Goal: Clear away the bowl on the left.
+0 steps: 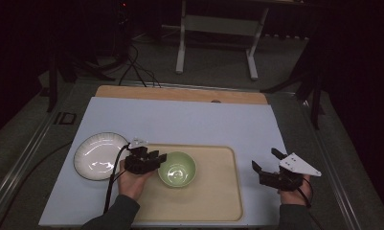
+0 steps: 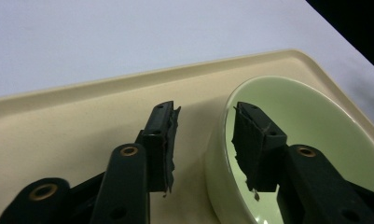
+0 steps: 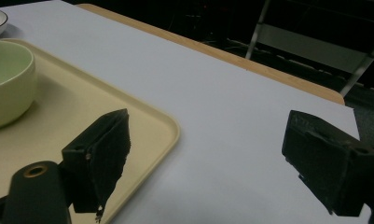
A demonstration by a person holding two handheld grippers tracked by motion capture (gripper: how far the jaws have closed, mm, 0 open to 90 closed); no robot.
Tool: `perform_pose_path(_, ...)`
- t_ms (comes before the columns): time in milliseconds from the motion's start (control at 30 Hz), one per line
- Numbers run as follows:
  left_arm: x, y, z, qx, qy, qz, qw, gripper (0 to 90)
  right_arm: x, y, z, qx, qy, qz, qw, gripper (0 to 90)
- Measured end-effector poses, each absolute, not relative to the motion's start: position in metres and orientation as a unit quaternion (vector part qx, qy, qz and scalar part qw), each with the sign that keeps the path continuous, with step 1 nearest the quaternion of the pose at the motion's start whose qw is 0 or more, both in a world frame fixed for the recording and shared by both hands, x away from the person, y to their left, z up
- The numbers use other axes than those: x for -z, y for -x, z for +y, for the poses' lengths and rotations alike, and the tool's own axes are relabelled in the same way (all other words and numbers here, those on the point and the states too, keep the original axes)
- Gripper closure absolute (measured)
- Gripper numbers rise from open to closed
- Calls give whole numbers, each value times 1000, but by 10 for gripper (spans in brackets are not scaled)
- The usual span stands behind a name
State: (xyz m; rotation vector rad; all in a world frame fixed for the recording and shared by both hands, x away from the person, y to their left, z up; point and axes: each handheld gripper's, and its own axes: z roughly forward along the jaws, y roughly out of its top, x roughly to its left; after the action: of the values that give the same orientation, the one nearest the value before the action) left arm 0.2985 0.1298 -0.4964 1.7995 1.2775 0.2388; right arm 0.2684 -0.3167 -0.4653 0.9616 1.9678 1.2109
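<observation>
A pale green bowl stands empty on the left half of a beige tray. My left gripper is at the bowl's left rim. In the left gripper view it is open and straddles that rim: one jaw hangs inside the bowl, the other outside over the tray, with gaps on both sides. My right gripper is wide open just right of the tray, holding nothing. In the right gripper view it spans the tray's edge, and the bowl sits far left.
A white plate with a dark rim lies on the pale mat left of the tray, close behind my left hand. A wooden table edge runs along the back. Beyond it are a white metal stand and floor cables.
</observation>
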Motion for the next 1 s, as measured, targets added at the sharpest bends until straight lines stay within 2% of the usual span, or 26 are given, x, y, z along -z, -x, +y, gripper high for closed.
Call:
perform_pose_path(333, 473, -289, 149, -143, -726, 510, 440, 485, 465, -268, -317, -462, -362, 745, 317, 146)
perform_pose_path(1000, 439, -268, 211, -250, -692, 514, 441, 428, 464, -266, -318, -468, -362, 741, 318, 146)
